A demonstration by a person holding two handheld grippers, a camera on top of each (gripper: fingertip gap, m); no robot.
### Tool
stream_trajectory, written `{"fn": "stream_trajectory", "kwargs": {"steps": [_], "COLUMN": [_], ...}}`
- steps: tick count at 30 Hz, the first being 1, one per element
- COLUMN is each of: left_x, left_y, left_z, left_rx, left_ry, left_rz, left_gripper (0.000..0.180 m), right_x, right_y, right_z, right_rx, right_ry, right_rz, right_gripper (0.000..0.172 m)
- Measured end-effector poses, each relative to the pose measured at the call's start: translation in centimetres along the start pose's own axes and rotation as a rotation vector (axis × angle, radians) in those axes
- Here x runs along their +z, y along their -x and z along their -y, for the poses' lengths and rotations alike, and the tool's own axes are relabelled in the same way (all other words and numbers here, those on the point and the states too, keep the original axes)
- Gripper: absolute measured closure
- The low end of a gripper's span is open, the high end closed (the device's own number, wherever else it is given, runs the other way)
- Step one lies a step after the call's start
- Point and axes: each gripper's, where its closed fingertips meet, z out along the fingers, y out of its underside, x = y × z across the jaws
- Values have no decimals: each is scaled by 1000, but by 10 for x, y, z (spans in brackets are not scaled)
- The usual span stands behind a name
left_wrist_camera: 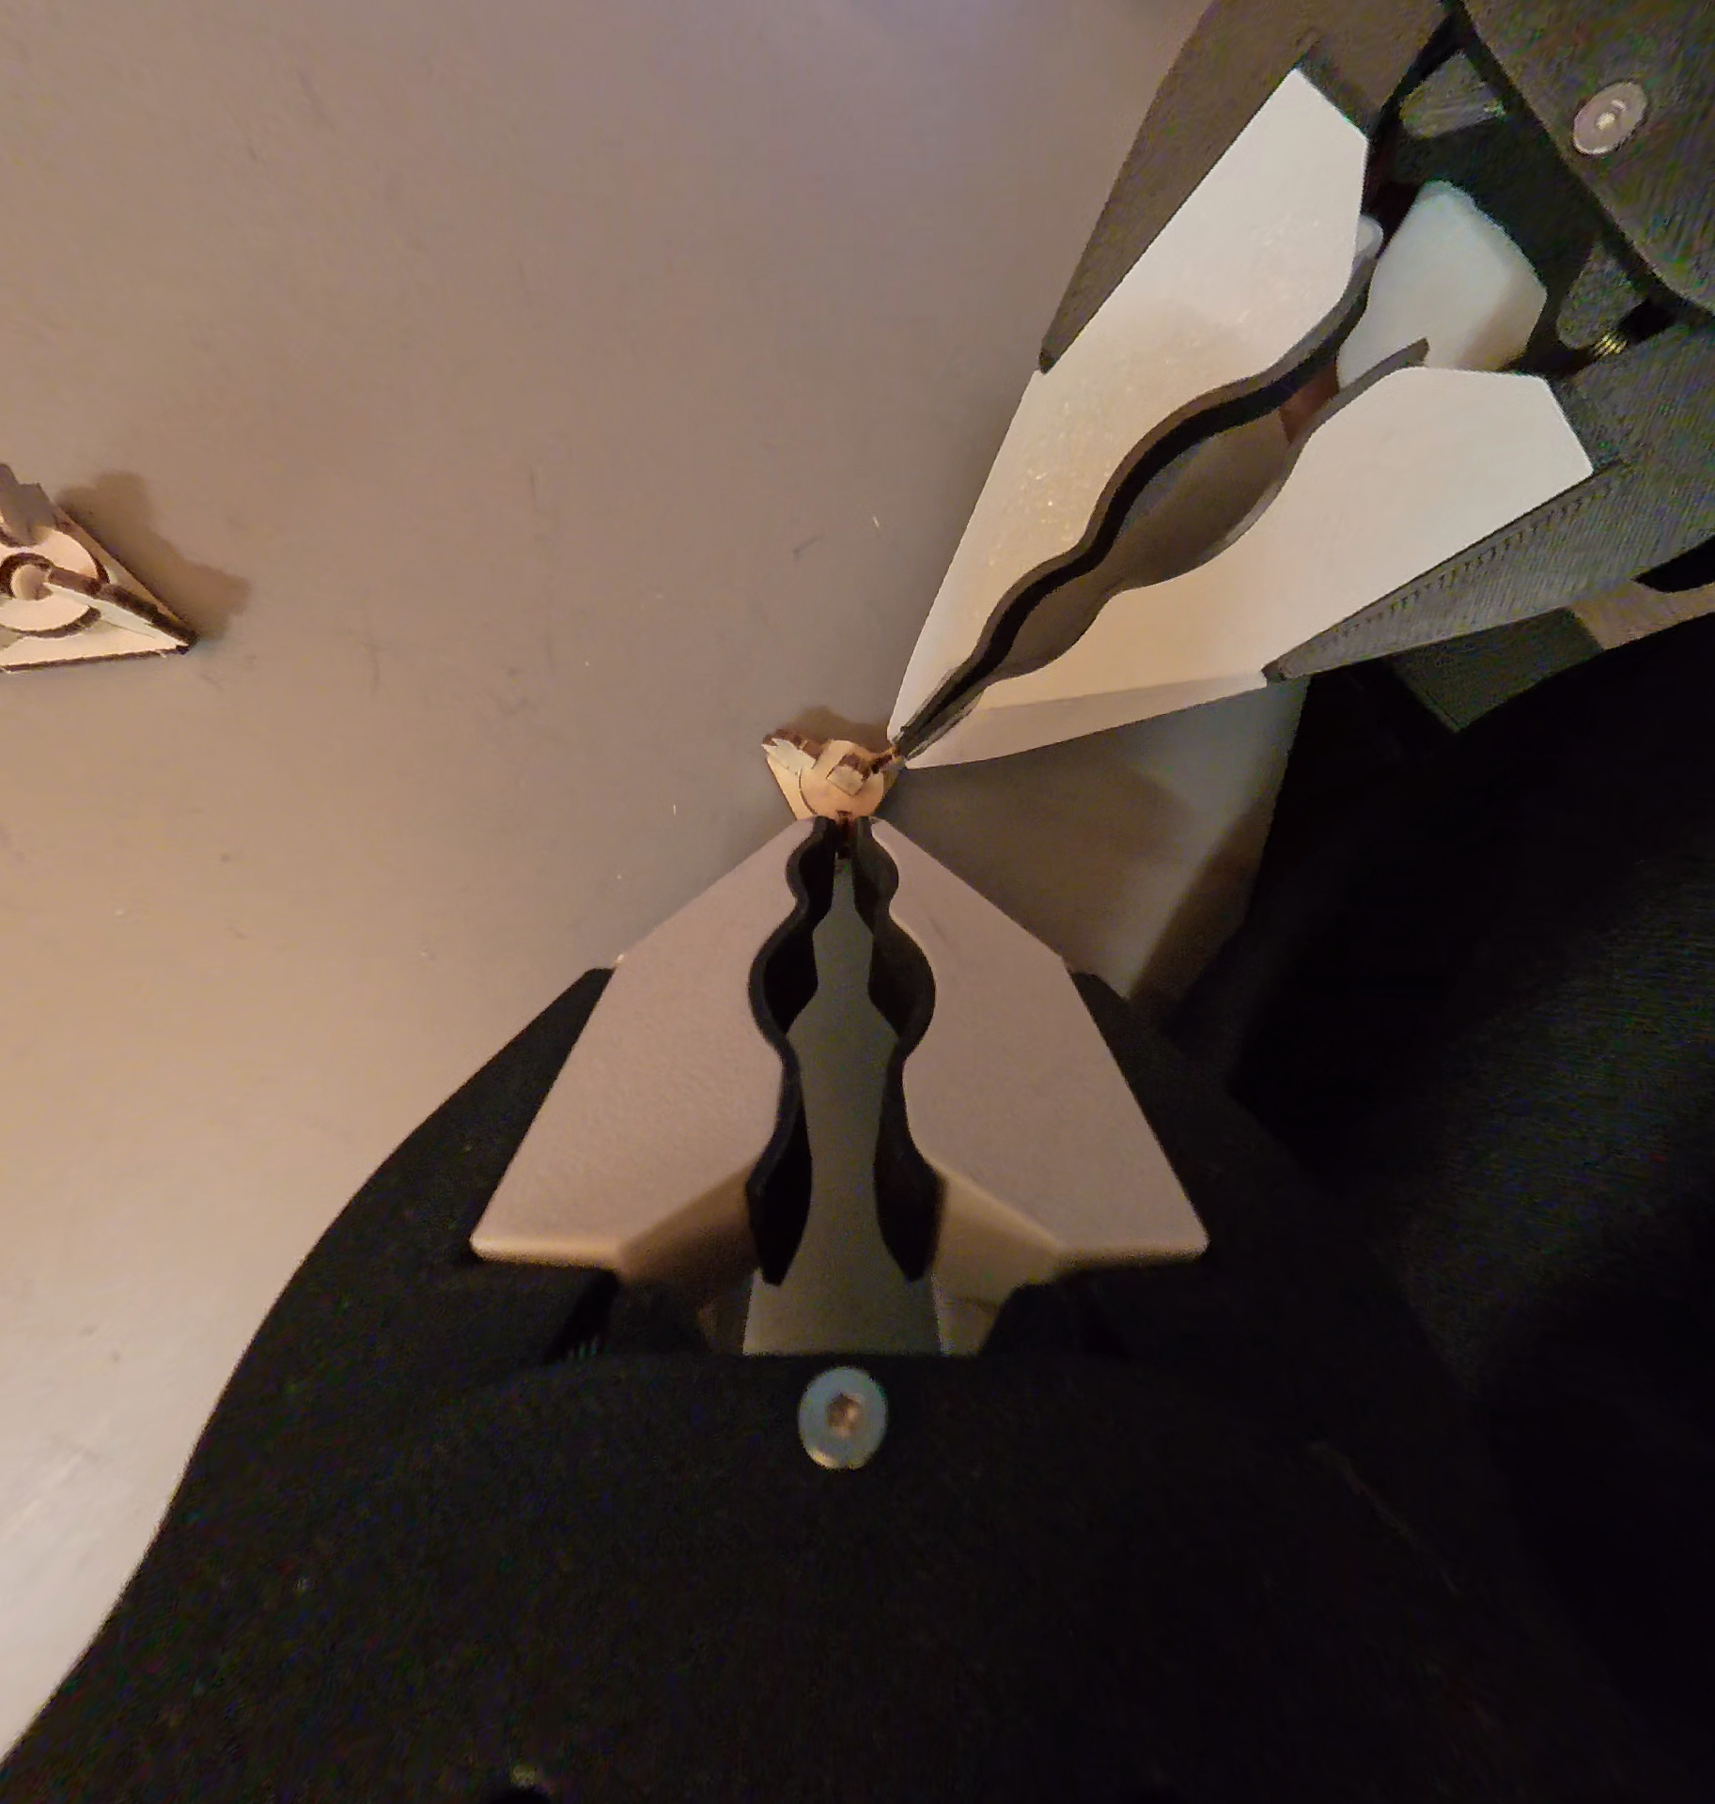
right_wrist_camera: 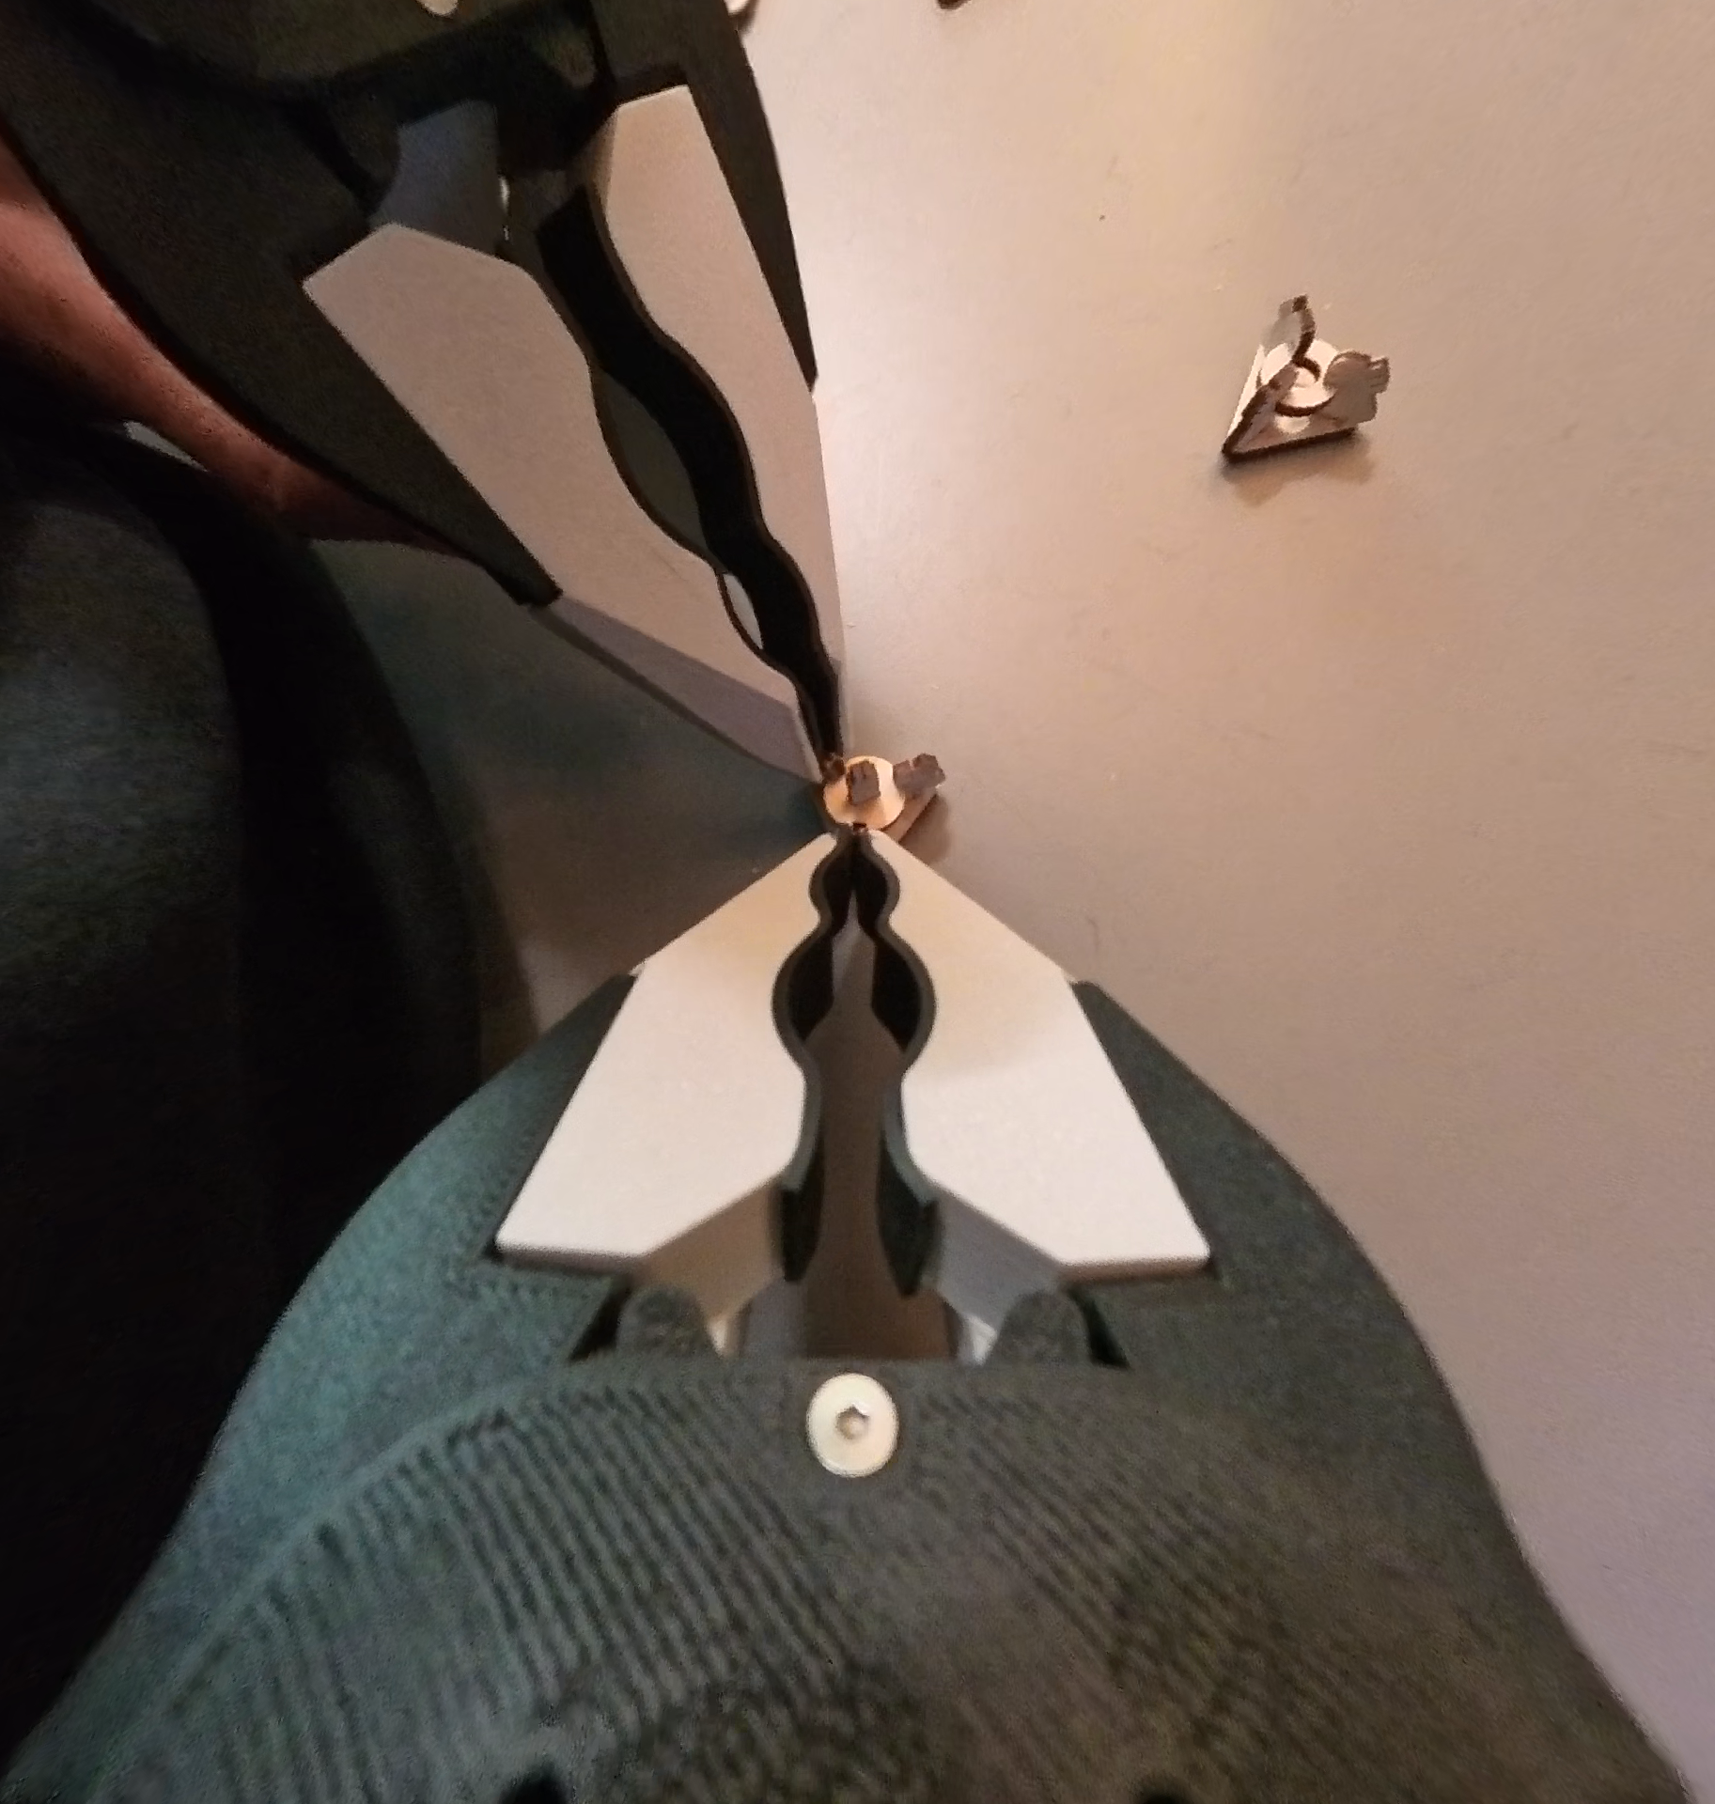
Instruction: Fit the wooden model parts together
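Note:
A small wooden model assembly (left_wrist_camera: 827,771), a pale round disc with dark-edged tabs standing on it, lies on the pale table (left_wrist_camera: 443,293) near its edge. My left gripper (left_wrist_camera: 838,832) is shut, and its tips pinch a thin brown edge of the assembly from the near side. My right gripper (left_wrist_camera: 895,747) comes in from the upper right, shut on a small tab at the assembly's side. In the right wrist view the assembly (right_wrist_camera: 873,789) sits just past my right gripper (right_wrist_camera: 858,838), with the left gripper (right_wrist_camera: 831,757) meeting it from the upper left.
A second, triangular wooden assembly (left_wrist_camera: 62,576) lies apart on the table; it also shows in the right wrist view (right_wrist_camera: 1302,390). The table edge (left_wrist_camera: 1214,859) drops to a dark area on the right. A person's sleeve (right_wrist_camera: 43,293) is at the left. Only a small space, under 4 cm, lies between the two pairs of fingers.

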Motion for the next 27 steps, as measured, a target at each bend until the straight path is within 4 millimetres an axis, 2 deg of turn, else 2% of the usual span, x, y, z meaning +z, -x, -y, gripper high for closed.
{"fn": "stream_trajectory", "kwargs": {"steps": [9, 16, 23, 24, 25, 27], "left_x": [1, 1, 1, 1, 1, 0], "left_y": [0, -1, -1, -1, -2, -2], "left_z": [0, 0, 0, -1, -1, -2], "left_rx": [26, 42, 17, 12, 8, 7], "left_ry": [13, 18, 21, 17, 12, 5], "left_rz": [8, 3, 12, 12, 9, 8], "left_gripper": [179, 179, 179, 179, 179, 179], "right_x": [1, 2, 1, 1, 1, -1], "right_y": [-1, -2, -3, -1, 0, 4], "right_z": [1, 1, 3, 3, 4, 5], "right_rx": [15, -54, 29, 57, 95, 181], "right_ry": [-4, 15, -13, -27, -41, -74], "right_rz": [36, 3, -4, 6, 26, 72], "right_gripper": [172, 172, 172, 164, 149, 141]}}
